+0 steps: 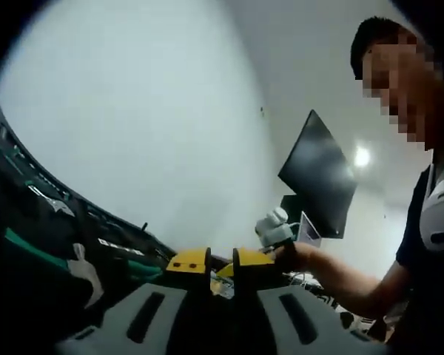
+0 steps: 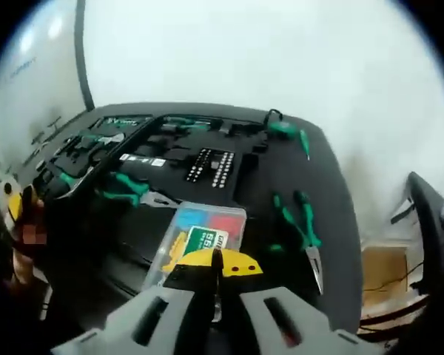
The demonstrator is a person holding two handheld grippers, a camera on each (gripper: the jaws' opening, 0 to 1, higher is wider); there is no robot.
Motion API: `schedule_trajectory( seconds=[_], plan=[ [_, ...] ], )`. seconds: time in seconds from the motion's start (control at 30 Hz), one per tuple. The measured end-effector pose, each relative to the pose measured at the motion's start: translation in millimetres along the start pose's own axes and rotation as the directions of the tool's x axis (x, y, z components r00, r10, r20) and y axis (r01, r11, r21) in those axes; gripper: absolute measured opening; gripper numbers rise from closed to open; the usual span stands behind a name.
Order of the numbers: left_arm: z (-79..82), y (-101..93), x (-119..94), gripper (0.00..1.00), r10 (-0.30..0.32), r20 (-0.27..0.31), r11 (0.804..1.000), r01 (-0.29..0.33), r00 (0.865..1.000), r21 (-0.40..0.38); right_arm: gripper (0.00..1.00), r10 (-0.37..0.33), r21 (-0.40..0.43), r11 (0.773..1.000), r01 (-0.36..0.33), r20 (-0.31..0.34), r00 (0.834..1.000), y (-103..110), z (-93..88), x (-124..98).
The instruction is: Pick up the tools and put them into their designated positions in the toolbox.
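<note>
Two green-handled pliers (image 2: 300, 225) lie on the black table (image 2: 333, 192) near its right edge in the right gripper view, long axis running toward the camera, metal tips nearest it, handles pointing away. Bare tabletop sits around them. Farther back a green-handled tool (image 2: 290, 133) lies near the far edge. The open toolbox (image 2: 144, 148) spreads across the left, its slots holding green-handled pieces. Right gripper (image 2: 213, 268): yellow-tipped jaws pressed together over a clear plastic case (image 2: 200, 233) with coloured inserts, nothing visibly pinched. In the left gripper view the left gripper (image 1: 220, 265) shows a narrow gap between its jaws, with nothing in it; a person's hand (image 1: 292, 255) is just beyond.
</note>
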State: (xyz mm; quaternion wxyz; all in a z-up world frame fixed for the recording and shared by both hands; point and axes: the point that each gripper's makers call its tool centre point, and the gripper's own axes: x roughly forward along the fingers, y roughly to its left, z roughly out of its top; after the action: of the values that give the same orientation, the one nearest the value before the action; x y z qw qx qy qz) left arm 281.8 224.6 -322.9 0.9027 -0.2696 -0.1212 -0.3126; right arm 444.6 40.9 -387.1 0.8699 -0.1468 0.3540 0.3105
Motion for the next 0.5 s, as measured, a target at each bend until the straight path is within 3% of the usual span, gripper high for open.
schedule_trajectory(
  seconds=[0.13,0.27,0.5],
  plan=[
    [-6.6,-1.5,2,0.16,0.012,-0.032,0.999,-0.011,0.999,0.031,0.0,-0.01,-0.035,0.999,0.01,-0.025,1.0,0,-0.9,0],
    [-12.9,-2.8,4,0.16,0.032,-0.062,0.997,-0.027,0.998,0.076,0.0,0.028,0.025,0.999,-0.027,-0.049,0.998,-2,-1.4,0],
    [-10.0,2.4,5,0.14,0.056,-0.059,0.998,-0.054,0.997,0.044,0.0,0.096,0.03,0.995,-0.093,-0.148,0.984,-1,-0.6,4]
  ],
)
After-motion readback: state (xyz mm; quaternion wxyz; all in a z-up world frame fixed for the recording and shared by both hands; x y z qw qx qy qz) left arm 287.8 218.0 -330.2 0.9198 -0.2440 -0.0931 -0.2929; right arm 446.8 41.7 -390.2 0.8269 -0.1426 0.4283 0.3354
